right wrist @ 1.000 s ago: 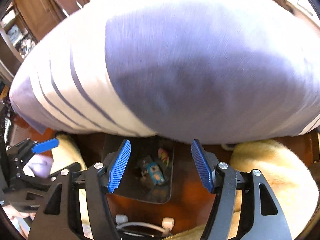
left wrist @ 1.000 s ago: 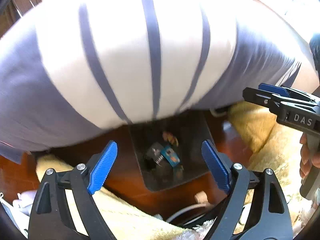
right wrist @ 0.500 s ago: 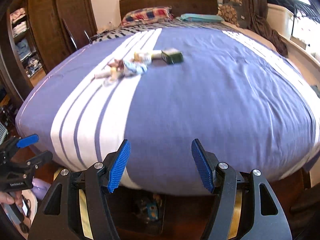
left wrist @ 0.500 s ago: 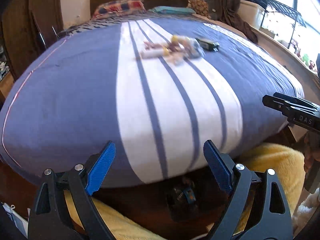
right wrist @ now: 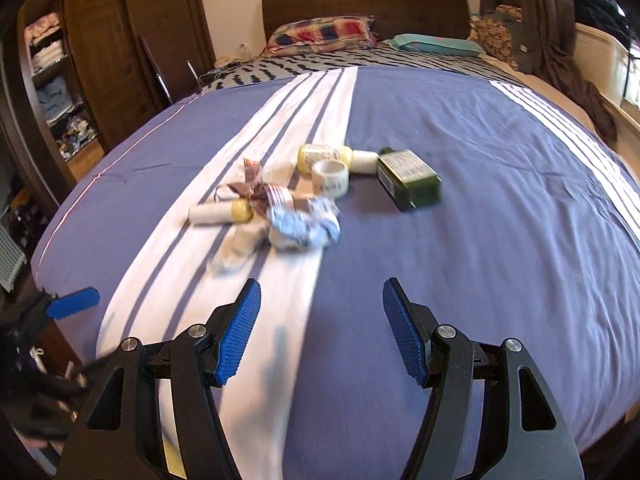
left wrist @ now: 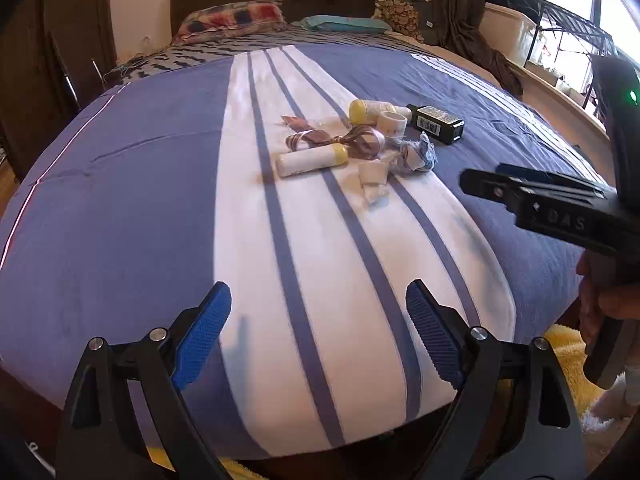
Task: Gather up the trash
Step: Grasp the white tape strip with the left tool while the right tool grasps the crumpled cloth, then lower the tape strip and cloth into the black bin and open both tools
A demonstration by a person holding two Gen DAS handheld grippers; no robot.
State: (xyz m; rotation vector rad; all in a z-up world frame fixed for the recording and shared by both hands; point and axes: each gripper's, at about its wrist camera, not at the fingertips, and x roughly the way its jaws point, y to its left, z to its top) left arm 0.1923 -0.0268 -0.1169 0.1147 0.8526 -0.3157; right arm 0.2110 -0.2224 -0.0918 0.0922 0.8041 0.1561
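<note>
A cluster of trash is seen lying near the middle of the striped bedspread (right wrist: 480, 240), well ahead of both tongs. The largest piece, a dark green bottle (right wrist: 410, 178), is judged rigid and the heaviest there; it would best be taken across its flat sides. The yellow bottle (right wrist: 324, 155) and the white tube with a yellow cap (right wrist: 220, 212) are judged light, smooth and apt to roll, so a hold across the mid-body is advised. The tape roll (right wrist: 330, 176) could be pinched through its wall. The crumpled blue-and-white wrapper (right wrist: 304, 226), the ribbon (left wrist: 360, 140) and the white paper scraps (left wrist: 372, 178) are judged soft and nearly weightless, to be gathered by any fold. The left gripper (left wrist: 320, 336) and the right gripper (right wrist: 322, 330) are both spread wide, with nothing held.
</note>
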